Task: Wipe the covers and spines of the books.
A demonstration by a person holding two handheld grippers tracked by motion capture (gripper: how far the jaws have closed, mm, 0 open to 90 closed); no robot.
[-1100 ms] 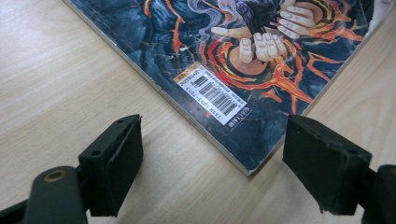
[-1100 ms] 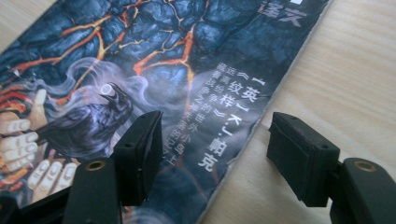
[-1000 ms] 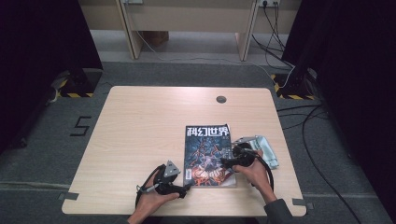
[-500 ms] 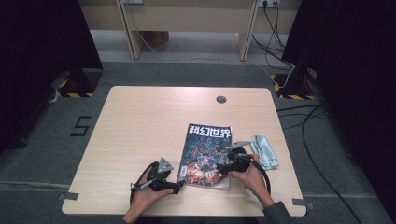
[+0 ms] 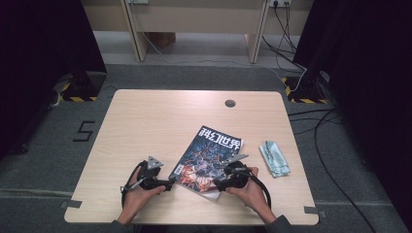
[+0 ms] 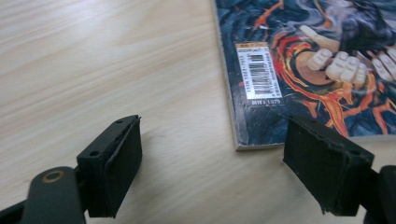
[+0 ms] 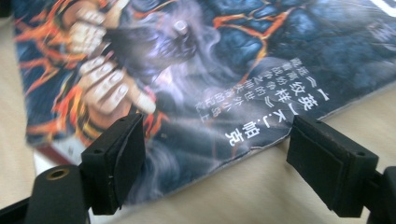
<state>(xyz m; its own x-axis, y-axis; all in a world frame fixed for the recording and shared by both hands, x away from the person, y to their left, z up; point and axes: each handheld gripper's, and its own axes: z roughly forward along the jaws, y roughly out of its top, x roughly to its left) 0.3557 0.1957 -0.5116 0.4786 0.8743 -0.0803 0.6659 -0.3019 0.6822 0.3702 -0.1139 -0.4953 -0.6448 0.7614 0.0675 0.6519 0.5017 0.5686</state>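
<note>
Worktop (image 5: pixel 160 116): bare toward upper left of high view.
Magazine (image 5: pixel 209 158): lower centre, now skewed, top swung right since a second ago.
Right claw (image 7: pixel 212 161): wide, just been opening, released cover.
Left claw (image 6: pixel 212 161): wide, beside spine corner, gripping nothing.

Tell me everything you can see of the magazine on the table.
The magazine lies flat and closed on the wooden table, turned askew, near the front edge. Its glossy dark blue cover carries orange flame-like streaks, a pale clenched fist, white Chinese title characters at the top and a white barcode label by the spine corner. The near edge looks slightly worn and curled. The left tongs stand open just off its corner; the right tongs, whose jaws have just been opening, straddle its near edge without pressing it.
</note>
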